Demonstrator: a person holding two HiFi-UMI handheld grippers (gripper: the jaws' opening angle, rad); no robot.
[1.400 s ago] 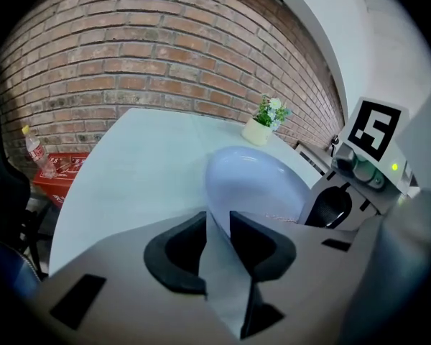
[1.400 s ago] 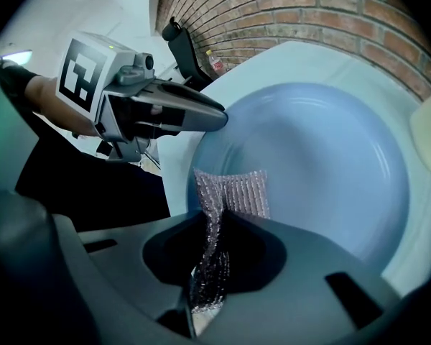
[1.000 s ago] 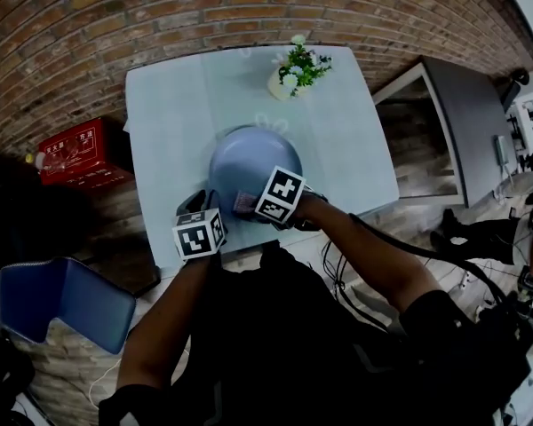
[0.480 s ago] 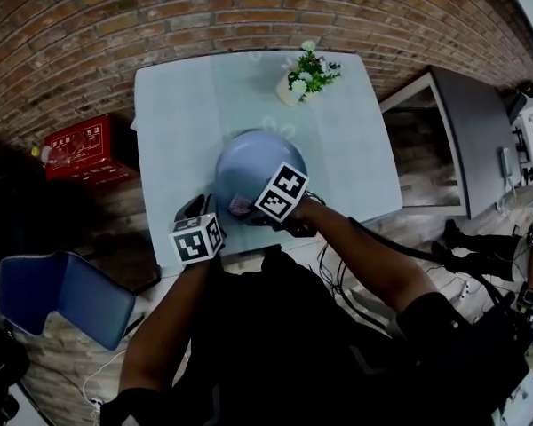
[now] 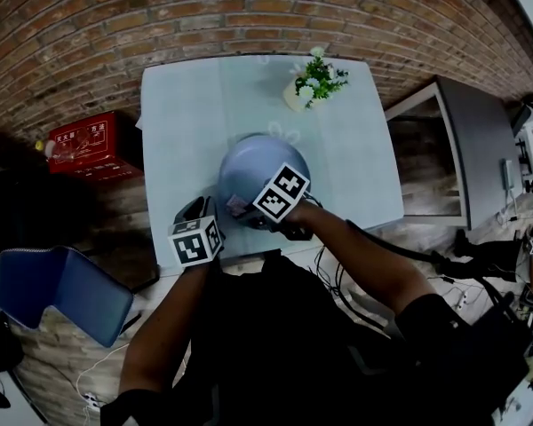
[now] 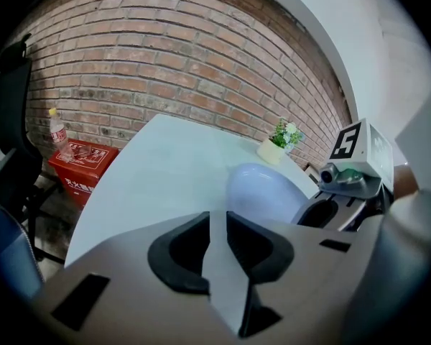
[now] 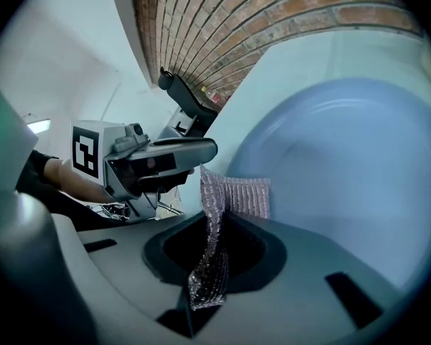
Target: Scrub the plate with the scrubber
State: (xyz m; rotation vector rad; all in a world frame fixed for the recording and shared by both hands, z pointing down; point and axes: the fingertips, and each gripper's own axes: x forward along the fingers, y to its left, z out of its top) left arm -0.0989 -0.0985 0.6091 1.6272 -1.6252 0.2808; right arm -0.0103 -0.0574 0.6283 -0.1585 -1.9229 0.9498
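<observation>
Right claw (image 7: 212, 227) pinched the soft, limp-looking scrubber (image 7: 238, 196) by one edge at the probably slick plate (image 7: 345, 178); left claw (image 6: 217, 225), spread but just narrowing, held nothing.

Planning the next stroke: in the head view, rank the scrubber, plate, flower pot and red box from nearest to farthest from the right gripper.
1. scrubber, clamped in the jaws of the right gripper.
2. plate, just ahead on the table.
3. flower pot, at the table's far edge.
4. red box, on the floor left of the table.
</observation>
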